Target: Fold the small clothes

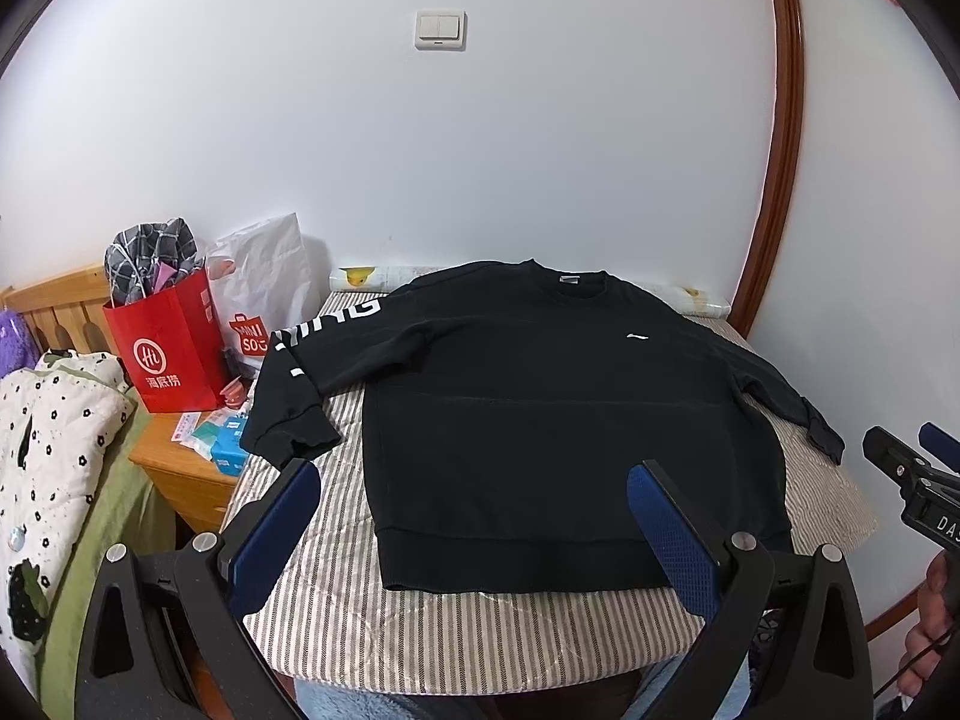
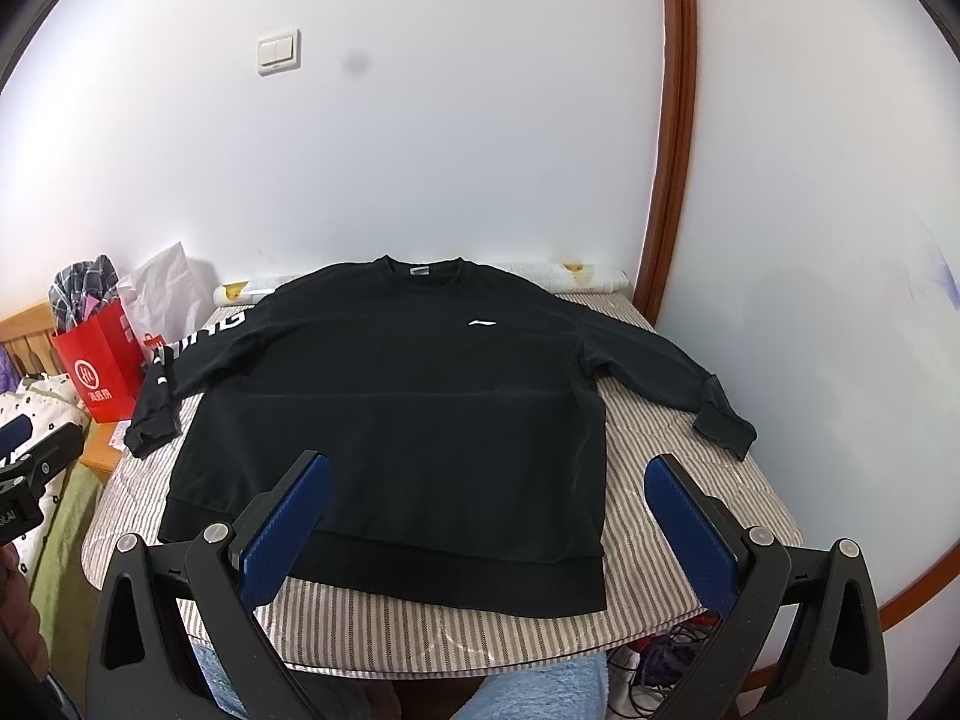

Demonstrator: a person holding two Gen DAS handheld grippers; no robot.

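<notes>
White wall fills the far side, a pale double light switch (image 1: 440,30) high on it and a curved brown wooden door frame (image 1: 786,138) to the right. Below sits the surface with its grey-and-white striped padded cover (image 2: 648,480), and spread flat on it, front up, is the black long-sleeved sweatshirt (image 2: 396,420): collar at the far edge, ribbed hem at the near edge, both sleeves angled outward. White lettering runs down the left sleeve, whose cuff hangs just over the left edge; the right cuff lies on the stripes. A small white logo sits on the chest.

My left tongs (image 1: 474,525) hover over the near left part, blue pads spread wide, nothing between them. My right tongs (image 2: 486,525) hang above the hem, spread wide too, holding nothing.

Off to the left, a red paper shopping bag (image 1: 171,354) stuffed with checked cloth stands on a small wooden bedside cabinet (image 1: 180,474), a white plastic bag (image 1: 264,294) just behind it.
</notes>
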